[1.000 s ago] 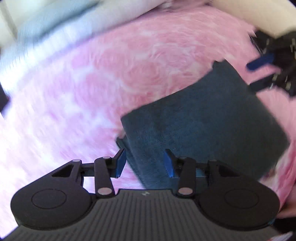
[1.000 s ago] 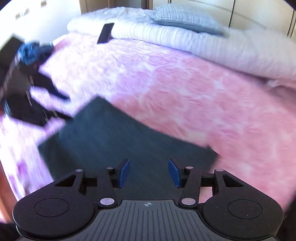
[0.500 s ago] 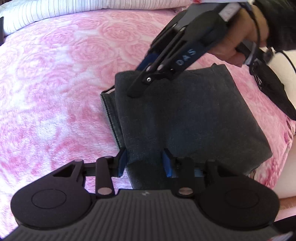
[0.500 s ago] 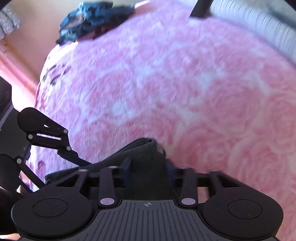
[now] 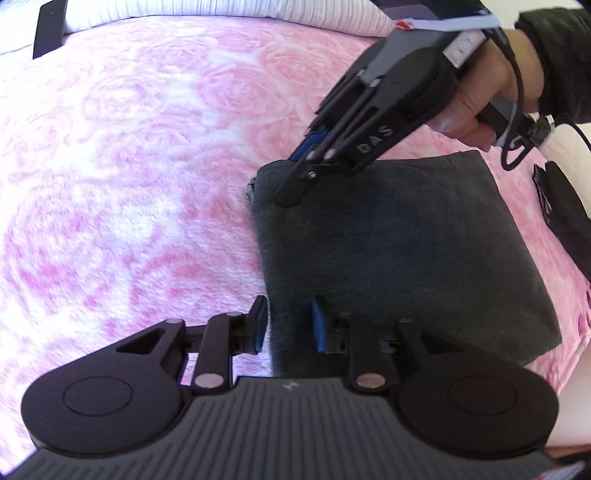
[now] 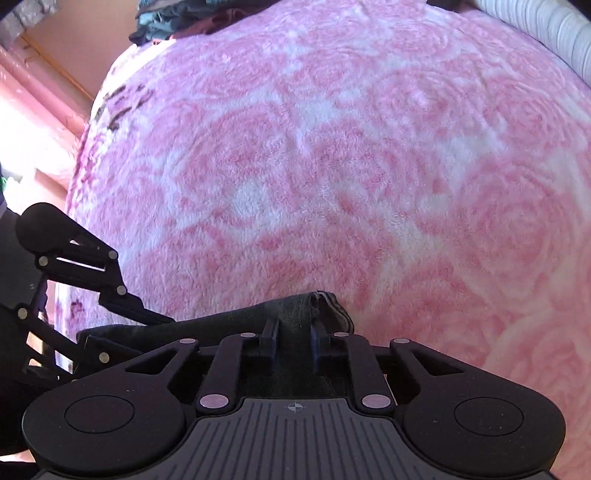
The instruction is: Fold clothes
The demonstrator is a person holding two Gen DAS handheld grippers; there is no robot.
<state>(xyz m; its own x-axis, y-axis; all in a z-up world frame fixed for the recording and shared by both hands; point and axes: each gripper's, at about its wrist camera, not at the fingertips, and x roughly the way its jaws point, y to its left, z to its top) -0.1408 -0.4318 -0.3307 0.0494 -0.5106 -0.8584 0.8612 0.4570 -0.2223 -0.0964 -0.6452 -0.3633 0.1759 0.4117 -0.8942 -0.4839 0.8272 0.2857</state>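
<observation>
A dark grey folded garment lies on the pink rose-patterned blanket. My left gripper is open with its jaws on either side of the garment's near left edge. My right gripper shows in the left wrist view, pressed down on the garment's far left corner. In the right wrist view, the right gripper has that corner of the garment between its jaws, which stand partly apart around the cloth. The left gripper shows at the left edge.
A pile of dark clothes sits at the far end of the bed. A white striped pillow and a black flat object lie at the head. Another dark item lies at the right bed edge.
Both grippers have come down from above the garment to its left edge. The right one has swung onto the far corner, and the left one has settled around the near edge.
</observation>
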